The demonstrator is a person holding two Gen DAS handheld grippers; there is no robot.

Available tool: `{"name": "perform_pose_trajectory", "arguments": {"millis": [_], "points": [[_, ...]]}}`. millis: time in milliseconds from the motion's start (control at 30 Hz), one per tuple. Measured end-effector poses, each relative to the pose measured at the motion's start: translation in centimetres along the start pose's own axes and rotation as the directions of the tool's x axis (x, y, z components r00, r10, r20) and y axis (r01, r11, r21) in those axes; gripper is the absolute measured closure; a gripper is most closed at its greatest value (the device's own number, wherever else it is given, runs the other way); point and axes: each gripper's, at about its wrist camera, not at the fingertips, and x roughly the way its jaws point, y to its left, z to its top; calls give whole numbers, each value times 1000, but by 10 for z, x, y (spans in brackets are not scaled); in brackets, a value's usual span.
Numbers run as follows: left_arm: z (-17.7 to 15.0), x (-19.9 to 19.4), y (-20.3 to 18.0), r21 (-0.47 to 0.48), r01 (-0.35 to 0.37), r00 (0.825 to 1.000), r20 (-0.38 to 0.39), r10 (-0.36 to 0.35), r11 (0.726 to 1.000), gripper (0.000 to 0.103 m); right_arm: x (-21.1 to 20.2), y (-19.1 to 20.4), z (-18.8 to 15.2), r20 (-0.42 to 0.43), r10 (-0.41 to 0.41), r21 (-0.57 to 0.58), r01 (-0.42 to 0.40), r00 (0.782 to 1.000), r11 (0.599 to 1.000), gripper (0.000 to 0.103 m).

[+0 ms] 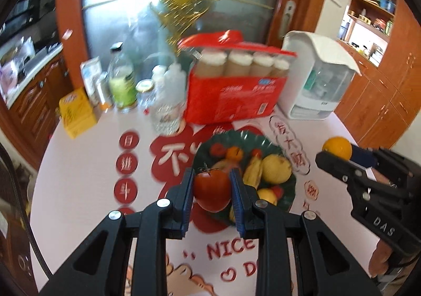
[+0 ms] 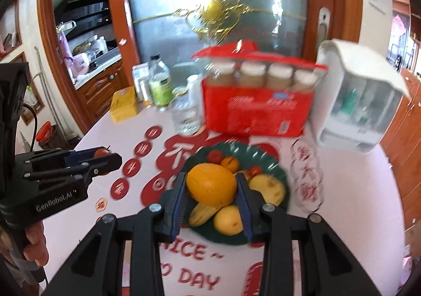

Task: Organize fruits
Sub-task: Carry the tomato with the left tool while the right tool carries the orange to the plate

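My left gripper point(image 1: 211, 190) is shut on a red tomato point(image 1: 211, 189) and holds it above the near left edge of a dark green plate point(image 1: 273, 147). The plate holds several fruits: a yellow melon point(image 1: 276, 168), bananas point(image 1: 254, 171), small oranges and tomatoes. My right gripper point(image 2: 211, 188) is shut on a large orange point(image 2: 211, 184) above the same plate point(image 2: 276, 164). The right gripper also shows in the left wrist view point(image 1: 335, 154) to the right of the plate, and the left gripper shows in the right wrist view point(image 2: 110, 156) to the left of it.
Behind the plate stand a red pack of bottles point(image 1: 234, 88), a white dispenser box point(image 1: 318, 77), several bottles point(image 1: 122, 80), a glass point(image 1: 167, 118) and a yellow box point(image 1: 76, 111). The tablecloth point(image 1: 86, 177) is pale with red prints. A glass door is behind the table.
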Motion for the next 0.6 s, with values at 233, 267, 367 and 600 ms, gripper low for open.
{"name": "perform_pose_trajectory", "arguments": {"millis": [233,267,367,600], "points": [[39,20,-28,50,9,1000,-4,-9,999,78,3,-30,42,6,-38,-12,38,999,999,67],[44,27,-30,51,8,1000,-13,-7,999,78,7,-35,47,4,-42,-8,42,999,999,67],[56,48,-32,49,21,999,-39,-19,999,78,23,-51,59,-10,-49,14,49,999,999,67],[66,115,-36,23,48,990,-134,-45,999,78,85,-83,54,-104,-39,74,46,994,996,67]]}}
